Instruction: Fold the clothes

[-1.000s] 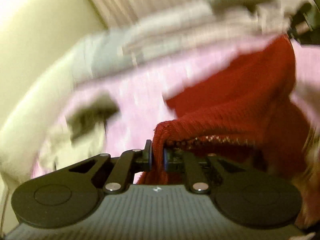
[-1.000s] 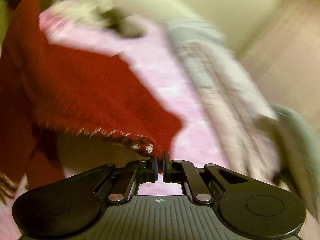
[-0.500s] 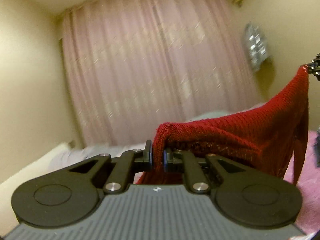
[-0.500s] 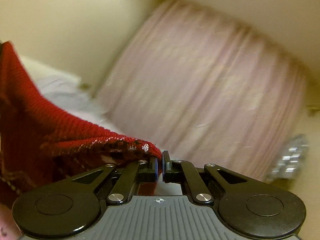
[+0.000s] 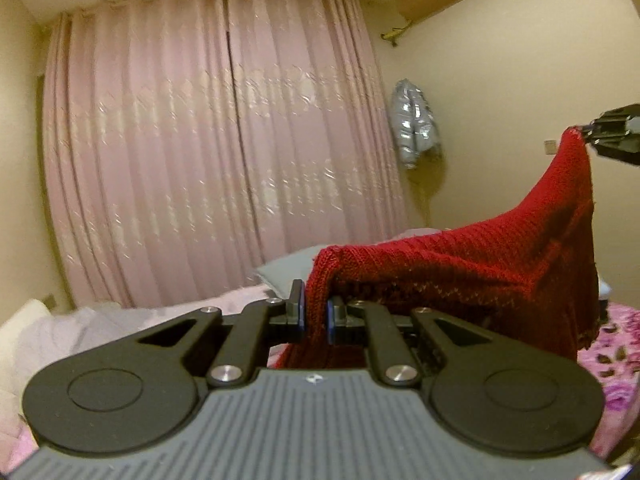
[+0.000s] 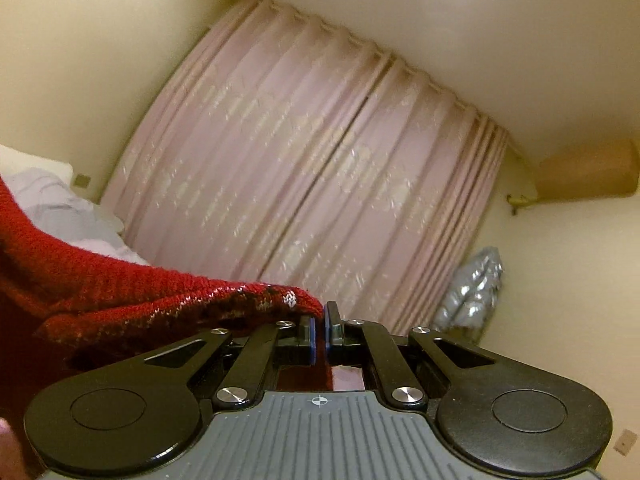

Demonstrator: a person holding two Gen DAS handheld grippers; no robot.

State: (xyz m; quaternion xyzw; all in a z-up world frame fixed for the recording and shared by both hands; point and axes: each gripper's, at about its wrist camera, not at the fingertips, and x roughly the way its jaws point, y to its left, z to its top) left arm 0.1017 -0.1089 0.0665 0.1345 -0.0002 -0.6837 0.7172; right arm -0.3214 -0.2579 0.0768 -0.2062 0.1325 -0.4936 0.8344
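A red knitted sweater (image 5: 472, 264) with a pale patterned band hangs in the air, stretched between both grippers. My left gripper (image 5: 316, 312) is shut on a thick fold of its edge. In the left wrist view the right gripper (image 5: 588, 134) shows at the far right, higher up, pinching a corner of the knit. From the right wrist view the sweater (image 6: 120, 292) drapes away to the left, and my right gripper (image 6: 319, 334) is shut on its patterned hem.
A pink curtain (image 5: 216, 152) fills the wall ahead. A silver puffer jacket (image 5: 414, 124) hangs on the wall to its right. Below lie a bed with a pink floral cover (image 5: 616, 364), pale bedding (image 5: 72, 332) and a grey-blue pillow (image 5: 284, 270).
Both grippers rose from low over the bed and tilted up to face the curtain. The sweater came up off the bed with them. The right gripper climbed higher than the left.
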